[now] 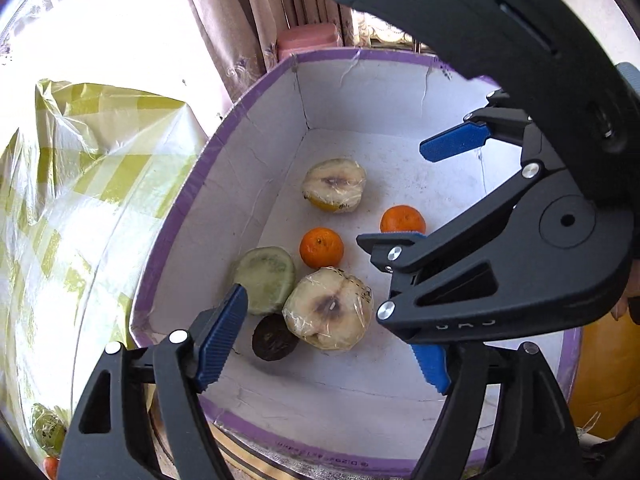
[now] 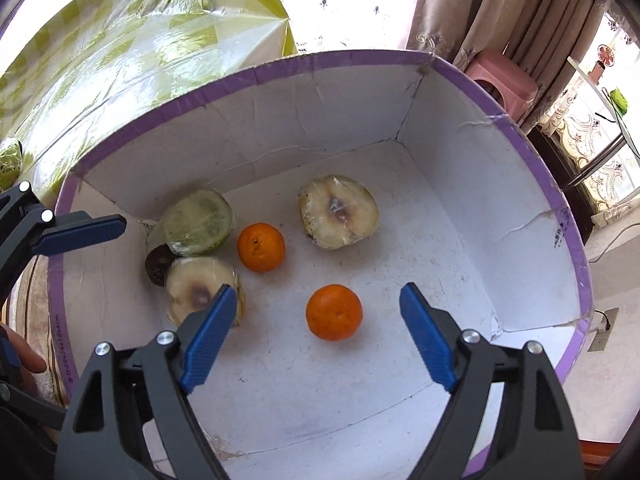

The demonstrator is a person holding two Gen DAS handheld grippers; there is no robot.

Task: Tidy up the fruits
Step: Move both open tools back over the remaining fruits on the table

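Observation:
A white cardboard box with a purple rim holds several fruits. Two oranges lie in it, seen again in the right wrist view. Two wrapped pear halves, a wrapped green half and a dark round fruit lie there too. My left gripper is open and empty above the box's near side. My right gripper is open and empty just above the nearer orange; it also shows in the left wrist view.
A crinkled yellow-and-white plastic bag stands against the box's left side. More wrapped fruit lies by the bag at the lower left. A pink stool and curtains stand behind the box.

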